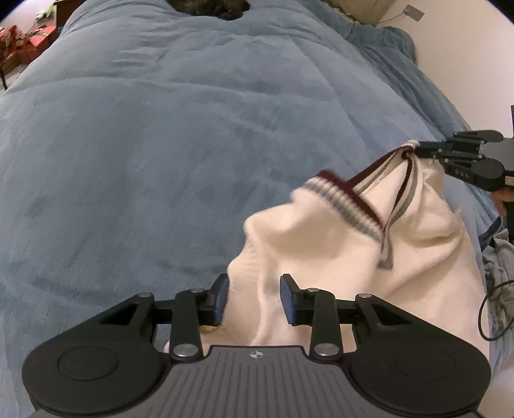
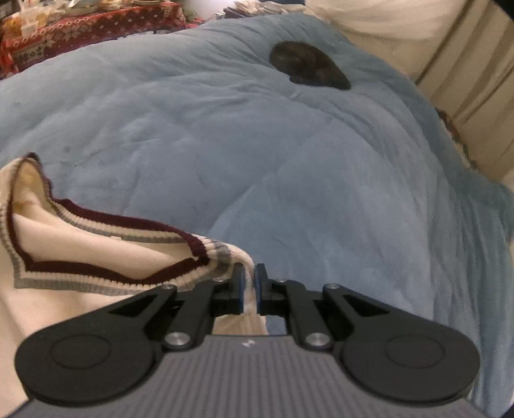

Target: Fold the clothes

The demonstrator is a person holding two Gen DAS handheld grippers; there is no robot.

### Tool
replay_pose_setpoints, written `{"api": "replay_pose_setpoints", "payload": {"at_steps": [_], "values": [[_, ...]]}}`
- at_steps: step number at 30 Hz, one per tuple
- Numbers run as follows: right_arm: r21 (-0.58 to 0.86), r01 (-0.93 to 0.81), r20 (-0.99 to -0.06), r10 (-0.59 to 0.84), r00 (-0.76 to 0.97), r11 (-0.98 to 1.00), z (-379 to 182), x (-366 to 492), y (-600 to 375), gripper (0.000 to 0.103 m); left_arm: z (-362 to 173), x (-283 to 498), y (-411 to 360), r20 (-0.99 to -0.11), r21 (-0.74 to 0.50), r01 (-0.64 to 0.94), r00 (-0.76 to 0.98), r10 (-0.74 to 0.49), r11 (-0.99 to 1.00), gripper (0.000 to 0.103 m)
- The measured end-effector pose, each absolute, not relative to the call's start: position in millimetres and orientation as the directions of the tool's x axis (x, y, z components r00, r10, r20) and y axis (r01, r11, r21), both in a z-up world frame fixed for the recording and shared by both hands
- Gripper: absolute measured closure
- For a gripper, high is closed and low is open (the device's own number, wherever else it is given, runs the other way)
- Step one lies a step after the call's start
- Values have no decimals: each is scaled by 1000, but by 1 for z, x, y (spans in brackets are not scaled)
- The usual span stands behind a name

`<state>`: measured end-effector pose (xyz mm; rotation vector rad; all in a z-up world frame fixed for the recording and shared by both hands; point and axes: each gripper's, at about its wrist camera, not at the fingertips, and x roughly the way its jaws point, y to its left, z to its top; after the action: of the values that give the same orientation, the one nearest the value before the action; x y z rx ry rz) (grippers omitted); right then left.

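A cream knit sweater (image 1: pixel 337 231) with maroon and grey striped trim lies bunched on the blue bedspread (image 1: pixel 160 144). In the left wrist view my left gripper (image 1: pixel 254 297) straddles a loose fold of its body; the blue pads (image 1: pixel 221 299) stand apart and the cloth passes between them without being squeezed. My right gripper (image 1: pixel 416 148) comes in from the right and lifts the striped neckline into a peak. Seen from the right wrist, the right gripper (image 2: pixel 250 284) is shut on the ribbed collar edge of the sweater (image 2: pixel 96 254), which trails off to the left.
A dark furry lump (image 2: pixel 308 69) rests far up the bedspread (image 2: pixel 289 160). A red patterned cloth with clutter (image 2: pixel 80 29) lies beyond the bed's far left. Cream curtains (image 2: pixel 465 80) hang at right. Grey fabric and a black cable (image 1: pixel 494 289) sit at the bed's right edge.
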<state>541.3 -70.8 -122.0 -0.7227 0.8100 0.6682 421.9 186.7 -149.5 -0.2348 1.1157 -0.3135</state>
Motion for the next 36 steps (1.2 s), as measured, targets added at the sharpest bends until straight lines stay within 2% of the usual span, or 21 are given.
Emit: {"api": "replay_pose_setpoints", "payload": {"at_steps": [5,7,8,9,10,11,12,15,18,20,21,22,23,25,27,31,36], "values": [[-368,-731,-753,277,597,575,-103,528,-83,97,-147,441,183,-831,-307,156,436,-345,939,63],[-368,-705,-725,287,626,606,-91,533,-88,97,-157,454,186,-831,-355,125,412,-374,927,51],[-363,-698,-717,293,633,618,-86,537,-89,96,-165,463,186,-834,-391,105,381,-400,914,51],[-358,-690,-708,299,639,629,-82,542,-90,96,-173,470,184,-835,-421,88,352,-423,903,54],[-353,-686,-702,304,644,636,-78,546,-91,96,-180,477,183,-834,-449,70,323,-446,891,74],[-350,-685,-699,309,645,640,-75,549,-90,96,-184,482,180,-830,-463,68,315,-460,884,90],[-351,-684,-691,316,650,640,-71,550,-89,96,-182,486,178,-824,-471,66,323,-465,880,95],[-362,-680,-650,350,674,637,-57,546,-88,96,-145,485,170,-778,-403,105,484,-401,909,95],[-344,-667,-619,374,690,661,-48,541,-95,96,-99,473,175,-682,-391,120,627,-375,912,95],[-333,-668,-646,355,676,666,-55,541,-100,94,-87,464,173,-663,-342,150,661,-351,928,93],[-323,-671,-678,331,656,667,-62,544,-102,92,-88,462,170,-672,-314,163,657,-340,935,83],[-309,-673,-710,308,633,672,-71,546,-105,89,-98,464,166,-715,-278,167,621,-320,946,62],[-295,-672,-735,288,614,679,-79,549,-106,87,-108,465,163,-756,-243,173,582,-298,954,53],[-279,-668,-759,267,593,690,-89,550,-110,81,-133,469,163,-832,-232,149,482,-275,961,51],[-262,-666,-765,271,585,699,-92,546,-115,72,-150,469,168,-851,-290,101,427,-305,952,51],[-207,-662,-782,285,555,720,-94,539,-126,71,-159,465,177,-825,-377,12,450,-342,926,50],[-159,-676,-802,305,513,720,-92,524,-132,71,-165,470,180,-824,-397,-41,455,-337,917,51]]}}
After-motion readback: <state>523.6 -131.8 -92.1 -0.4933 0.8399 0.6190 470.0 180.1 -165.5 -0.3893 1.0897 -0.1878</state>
